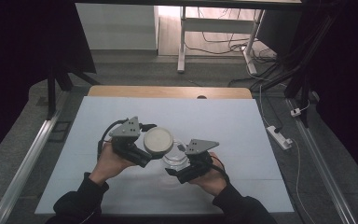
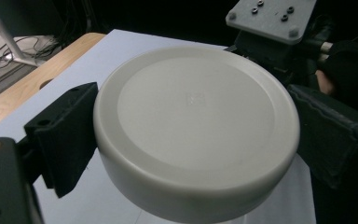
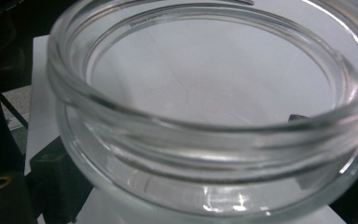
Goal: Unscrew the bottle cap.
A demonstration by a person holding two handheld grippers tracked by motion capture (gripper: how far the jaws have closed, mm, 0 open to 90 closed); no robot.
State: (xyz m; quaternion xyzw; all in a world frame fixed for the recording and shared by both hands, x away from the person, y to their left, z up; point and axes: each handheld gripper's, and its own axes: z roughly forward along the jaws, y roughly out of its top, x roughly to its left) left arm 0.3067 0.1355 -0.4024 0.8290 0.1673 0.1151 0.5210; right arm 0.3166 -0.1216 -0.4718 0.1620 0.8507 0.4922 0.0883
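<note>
A round white lid (image 1: 158, 141) is clamped between the jaws of my left gripper (image 1: 145, 150), held up off the table. In the left gripper view the lid (image 2: 193, 126) sits top side up, with a black jaw pressed on each side of its rim. Just to its right, my right gripper (image 1: 179, 169) is shut on a clear glass jar (image 1: 175, 158). In the right gripper view the jar (image 3: 214, 112) is open-mouthed and empty, its threaded rim facing the camera. The lid's edge hangs close beside the jar's mouth, apart from it.
A pale sheet (image 1: 223, 126) covers the table, whose wooden far edge (image 1: 168, 91) has a small hole. Beyond stand a white desk frame (image 1: 182, 42) and floor cables; a power strip (image 1: 279, 136) lies off the table's right side.
</note>
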